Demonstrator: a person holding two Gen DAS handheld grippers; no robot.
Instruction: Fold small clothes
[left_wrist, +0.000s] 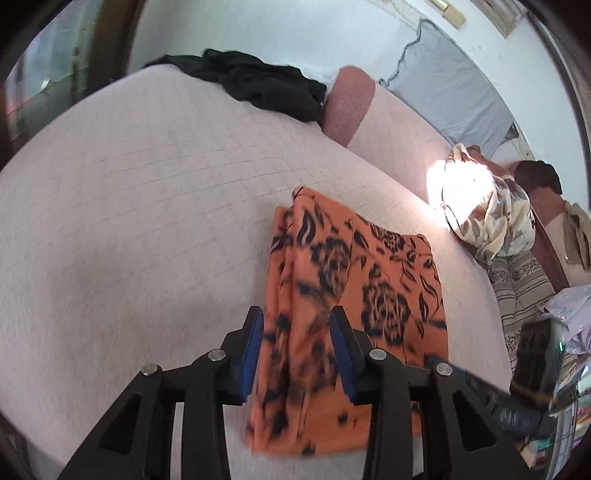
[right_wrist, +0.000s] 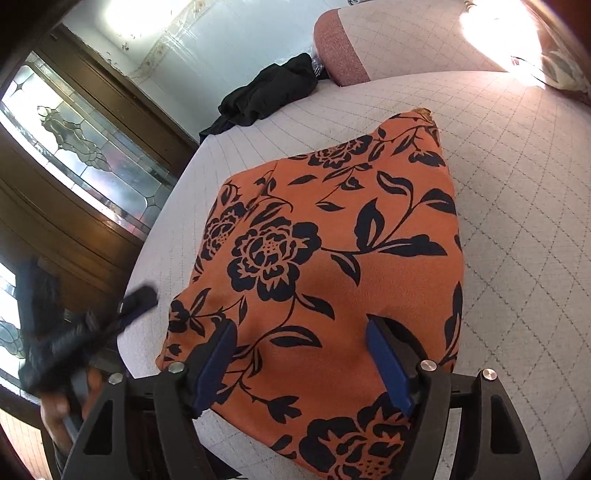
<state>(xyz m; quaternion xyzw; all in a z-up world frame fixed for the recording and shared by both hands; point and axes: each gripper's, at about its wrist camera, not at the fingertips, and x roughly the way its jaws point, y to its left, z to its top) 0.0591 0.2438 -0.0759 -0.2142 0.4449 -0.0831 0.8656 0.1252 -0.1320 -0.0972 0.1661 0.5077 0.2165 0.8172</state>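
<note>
I see the orange cloth (right_wrist: 332, 266) with black flowers lying folded on the near part of the bed (left_wrist: 129, 206), close to its edge. My right gripper (right_wrist: 301, 363) hangs over the cloth's near end, its jaws wide apart and pressing on nothing. My left gripper (left_wrist: 295, 350) sits over the cloth's left side; its jaws stand partly apart with cloth between them, but I cannot tell whether they pinch it. A black garment (left_wrist: 255, 83) lies crumpled at the bed's far side, beside a pink cushion (left_wrist: 347, 103).
</note>
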